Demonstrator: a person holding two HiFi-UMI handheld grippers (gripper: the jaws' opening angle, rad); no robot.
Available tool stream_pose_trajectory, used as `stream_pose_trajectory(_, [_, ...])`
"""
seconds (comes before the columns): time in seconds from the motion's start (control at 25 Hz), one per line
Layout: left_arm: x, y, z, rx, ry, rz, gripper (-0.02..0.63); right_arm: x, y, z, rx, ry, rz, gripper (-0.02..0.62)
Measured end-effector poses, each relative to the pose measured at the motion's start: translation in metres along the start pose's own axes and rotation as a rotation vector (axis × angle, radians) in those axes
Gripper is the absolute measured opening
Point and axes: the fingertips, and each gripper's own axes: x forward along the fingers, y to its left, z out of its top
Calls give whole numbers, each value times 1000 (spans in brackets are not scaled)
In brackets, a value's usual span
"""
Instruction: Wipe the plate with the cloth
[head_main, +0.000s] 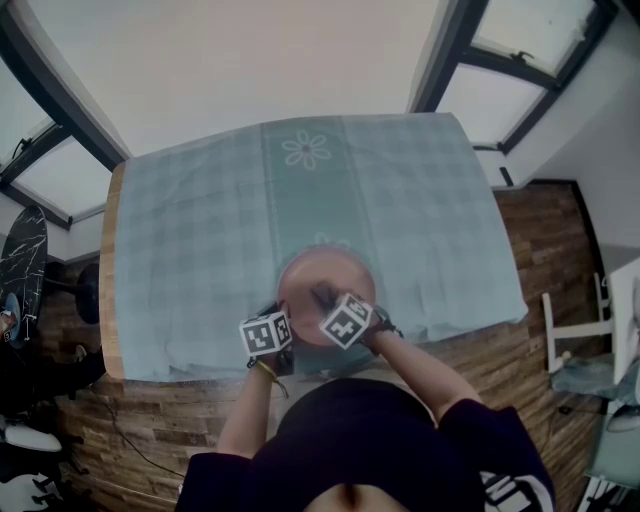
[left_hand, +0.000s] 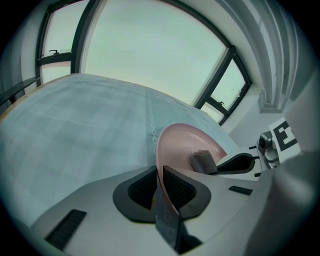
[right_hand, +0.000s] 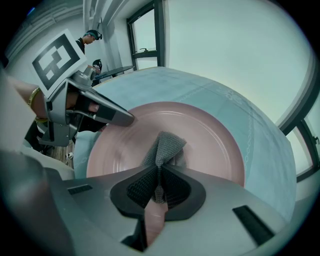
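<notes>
A pink plate (head_main: 322, 290) sits near the table's front edge on a pale green checked tablecloth (head_main: 200, 240). My left gripper (left_hand: 159, 187) is shut on the plate's rim (left_hand: 161, 165) and tilts the plate (left_hand: 187, 142) up on edge. My right gripper (right_hand: 158, 181) is shut on a grey cloth (right_hand: 164, 146), whose free end rests on the plate (right_hand: 200, 130) face. The cloth (left_hand: 202, 161) also shows in the left gripper view, against the plate's inner side. In the head view both marker cubes hang over the plate's near edge, left gripper (head_main: 272, 322), right gripper (head_main: 335, 305).
The tablecloth covers most of the wooden table (head_main: 108, 280), with a flower print (head_main: 306, 150) at the far side. Windows (head_main: 50, 170) line the room. A white chair (head_main: 585, 330) stands at the right, and dark gear (head_main: 25, 260) lies on the floor at the left.
</notes>
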Motion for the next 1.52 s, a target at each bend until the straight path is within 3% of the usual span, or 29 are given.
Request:
stream_pose_trajectory(0.8, [-1,0,-2,-7,-12,12,49,-1,62,1,-61,18,132,32])
stream_pose_trajectory(1.2, [0,1,-2,-13,-12,18,49,-7,73,2,-80,0,176,32])
stream_pose_trajectory(1.4, [0,1,-2,-8,-16,18,49,-22,61,8,-30,-63,160,33])
stream_pose_trajectory(1.52, [0,1,-1,-8,-15,18,49,-29,38,3,30,-80,105,34])
